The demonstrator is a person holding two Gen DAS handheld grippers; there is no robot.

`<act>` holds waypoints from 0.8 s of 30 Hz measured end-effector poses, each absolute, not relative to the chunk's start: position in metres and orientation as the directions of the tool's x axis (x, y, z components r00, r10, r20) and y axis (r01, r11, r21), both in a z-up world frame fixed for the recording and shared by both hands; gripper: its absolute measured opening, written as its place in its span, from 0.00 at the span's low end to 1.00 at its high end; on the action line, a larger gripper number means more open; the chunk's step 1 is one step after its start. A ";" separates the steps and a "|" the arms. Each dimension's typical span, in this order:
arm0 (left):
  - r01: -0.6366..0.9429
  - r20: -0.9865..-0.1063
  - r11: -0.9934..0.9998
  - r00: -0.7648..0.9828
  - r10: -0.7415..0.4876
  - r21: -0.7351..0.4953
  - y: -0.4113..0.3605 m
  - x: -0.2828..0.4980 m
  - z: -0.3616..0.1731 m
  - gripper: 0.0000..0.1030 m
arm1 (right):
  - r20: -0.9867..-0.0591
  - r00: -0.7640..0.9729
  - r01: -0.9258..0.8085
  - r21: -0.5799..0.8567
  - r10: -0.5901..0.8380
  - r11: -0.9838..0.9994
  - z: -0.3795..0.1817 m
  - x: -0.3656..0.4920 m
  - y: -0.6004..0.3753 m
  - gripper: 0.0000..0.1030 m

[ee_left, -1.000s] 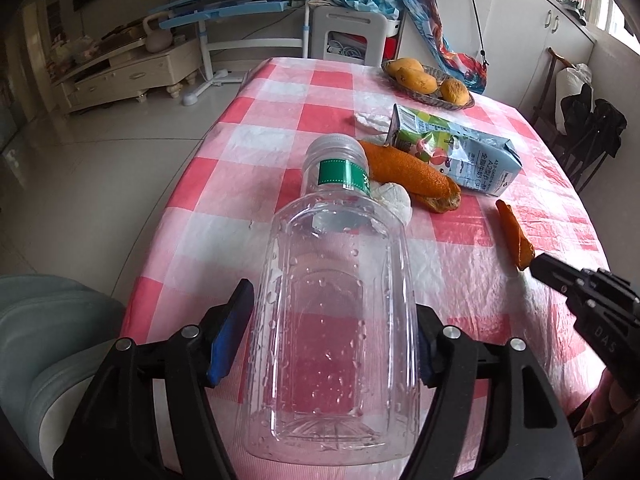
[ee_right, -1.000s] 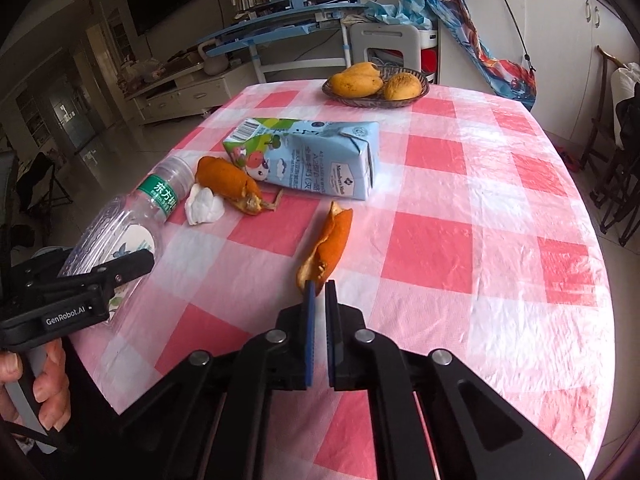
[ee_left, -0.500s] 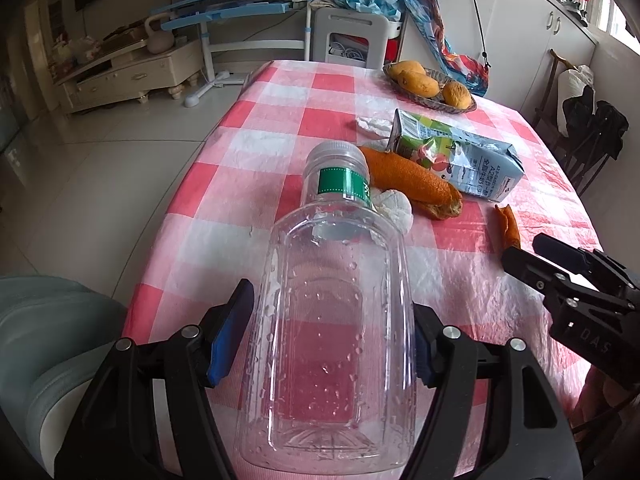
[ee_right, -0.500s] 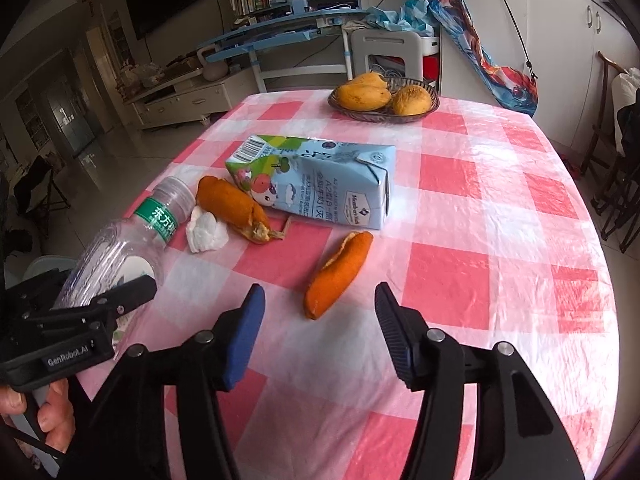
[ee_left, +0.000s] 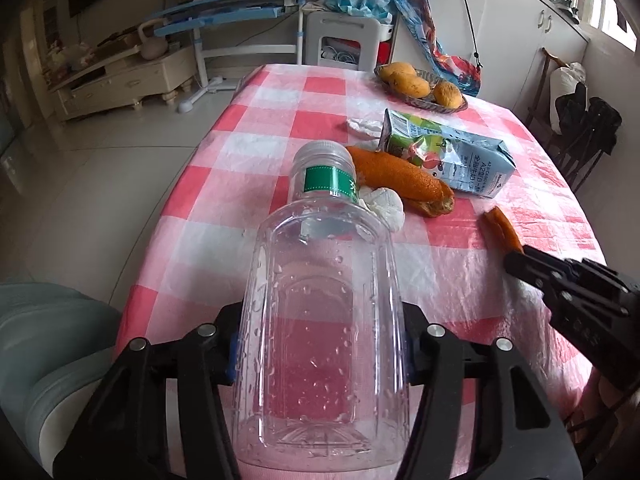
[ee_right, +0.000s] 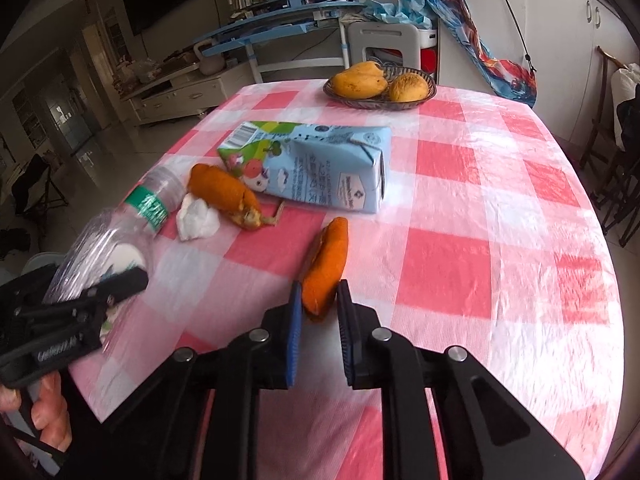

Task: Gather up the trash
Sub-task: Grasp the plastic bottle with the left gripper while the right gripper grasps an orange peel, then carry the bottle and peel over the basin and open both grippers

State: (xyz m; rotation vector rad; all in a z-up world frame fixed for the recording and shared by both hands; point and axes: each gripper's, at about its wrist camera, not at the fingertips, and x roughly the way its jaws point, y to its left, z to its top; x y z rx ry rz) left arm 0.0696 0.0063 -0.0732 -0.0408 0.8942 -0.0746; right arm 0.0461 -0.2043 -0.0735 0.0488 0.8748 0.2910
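Observation:
A clear empty plastic bottle (ee_left: 316,264) with a green label lies on the red-checked tablecloth (ee_right: 480,184), its cap pointing away. My left gripper (ee_left: 320,340) straddles the bottle's base, and its closing jaws have their pads against both sides. In the right wrist view this bottle (ee_right: 120,232) and the left gripper (ee_right: 80,304) sit at the left. My right gripper (ee_right: 318,300) is shut on the near end of an orange peel (ee_right: 328,256), which still rests on the cloth. A second peel (ee_right: 222,192), a crumpled tissue (ee_right: 196,216) and a blue milk carton (ee_right: 320,164) lie beyond.
A basket (ee_right: 376,102) of yellow fruit stands at the table's far end. Another tissue (ee_left: 364,126) lies behind the carton. A pale green seat (ee_left: 40,340) is at the near left corner, and dark chairs (ee_left: 580,132) stand along the right side.
My right gripper went from shut to open, moved forward over the orange peel and shut on its near end. My left jaws closed in against the bottle.

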 end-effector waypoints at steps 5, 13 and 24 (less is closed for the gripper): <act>0.050 -0.757 0.995 0.646 -0.096 -0.084 0.011 0.057 -0.068 0.52 | -0.719 0.614 -0.279 0.189 0.326 0.941 -0.062 0.020 -0.203 0.17; 0.059 -0.701 0.988 0.699 -0.141 -0.141 0.026 0.014 -0.052 0.52 | -0.692 0.560 -0.453 0.205 0.456 0.868 -0.049 -0.038 -0.181 0.17; 0.075 -0.688 0.988 0.711 -0.147 -0.133 0.039 -0.080 -0.050 0.52 | -0.786 0.350 -0.618 0.215 0.510 0.756 -0.088 -0.121 -0.135 0.18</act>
